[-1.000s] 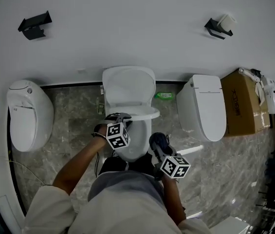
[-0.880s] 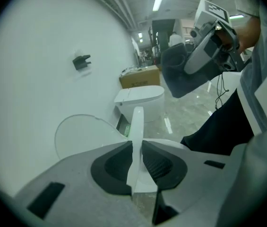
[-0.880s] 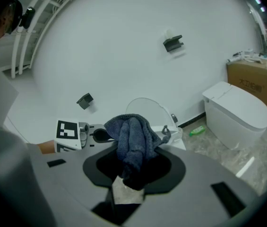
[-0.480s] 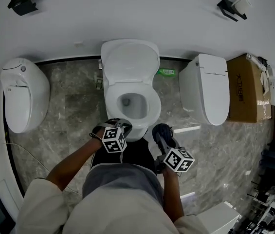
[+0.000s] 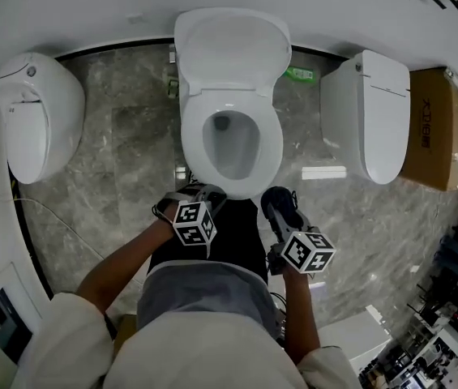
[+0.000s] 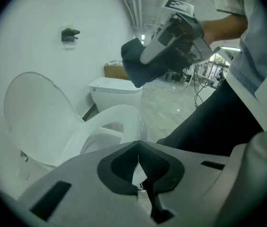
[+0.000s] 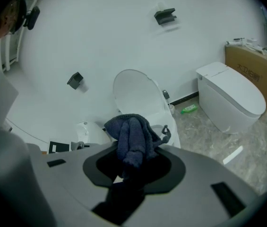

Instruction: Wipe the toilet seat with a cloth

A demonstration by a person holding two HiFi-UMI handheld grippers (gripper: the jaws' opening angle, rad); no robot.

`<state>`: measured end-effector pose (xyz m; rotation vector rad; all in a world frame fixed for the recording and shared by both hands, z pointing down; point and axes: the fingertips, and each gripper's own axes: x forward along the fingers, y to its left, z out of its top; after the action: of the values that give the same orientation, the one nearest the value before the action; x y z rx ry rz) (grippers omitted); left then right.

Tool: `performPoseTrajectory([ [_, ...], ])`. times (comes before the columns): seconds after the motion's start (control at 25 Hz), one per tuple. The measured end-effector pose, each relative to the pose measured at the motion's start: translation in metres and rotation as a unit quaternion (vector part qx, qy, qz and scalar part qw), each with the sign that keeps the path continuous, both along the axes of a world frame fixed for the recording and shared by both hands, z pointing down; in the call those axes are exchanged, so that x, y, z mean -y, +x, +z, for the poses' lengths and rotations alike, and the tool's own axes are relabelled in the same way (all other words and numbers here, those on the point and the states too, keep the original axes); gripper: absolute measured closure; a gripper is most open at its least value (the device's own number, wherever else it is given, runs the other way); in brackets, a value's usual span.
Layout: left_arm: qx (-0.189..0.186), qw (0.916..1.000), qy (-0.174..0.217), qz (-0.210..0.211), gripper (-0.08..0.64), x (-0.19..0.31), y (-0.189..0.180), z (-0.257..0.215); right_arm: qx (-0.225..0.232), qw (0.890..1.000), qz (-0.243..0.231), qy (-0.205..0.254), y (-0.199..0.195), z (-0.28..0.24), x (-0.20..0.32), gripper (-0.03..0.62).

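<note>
Poised over an open toilet, a person has the lid (image 5: pixel 230 47) raised and the toilet seat (image 5: pixel 272 148) down, at twelve o'clock from both grippers. The right gripper (image 7: pixel 132 156) has its fingers pinching a bunched dark blue cloth (image 7: pixel 131 131), held in the air near the bowl's five o'clock edge. The left gripper (image 6: pixel 138 144), whose fingers have just been closing and now press together on nothing, hovers at seven o'clock. Wiping looks about to begin: the cloth must next come down flat onto the seat. Print on the cardboard box (image 5: pixel 427 128) at three o'clock is too small to read.
</note>
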<state>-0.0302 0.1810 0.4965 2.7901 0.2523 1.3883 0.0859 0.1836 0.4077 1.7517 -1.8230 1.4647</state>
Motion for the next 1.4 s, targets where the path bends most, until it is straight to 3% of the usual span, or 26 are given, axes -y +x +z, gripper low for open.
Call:
performPoseTrajectory([
  [0.48,0.051,0.9932,-0.086,-0.060,0.551,-0.053,-0.010,0.078,0.018,0.998,-0.026,-0.047,-0.005,0.063,0.011,0.480],
  [0.68,0.070,0.9928,-0.076,-0.060,0.551,-0.074,-0.014,0.122,0.028,0.997,-0.012,-0.069,-0.005,0.100,0.006,0.480],
  [0.88,0.084,0.9928,-0.030,-0.080,0.551,-0.089,-0.021,0.166,0.027,0.996,-0.014,-0.079,-0.009,0.126,-0.003,0.480],
  [1.2,0.139,0.9820,-0.065,-0.110,0.551,-0.104,-0.022,0.222,0.037,0.994,-0.005,-0.100,-0.002,0.165,-0.021,0.479],
  [1.4,0.154,0.9795,-0.059,-0.117,0.551,-0.104,-0.022,0.253,0.047,0.993,-0.010,-0.105,0.000,0.181,-0.011,0.480],
])
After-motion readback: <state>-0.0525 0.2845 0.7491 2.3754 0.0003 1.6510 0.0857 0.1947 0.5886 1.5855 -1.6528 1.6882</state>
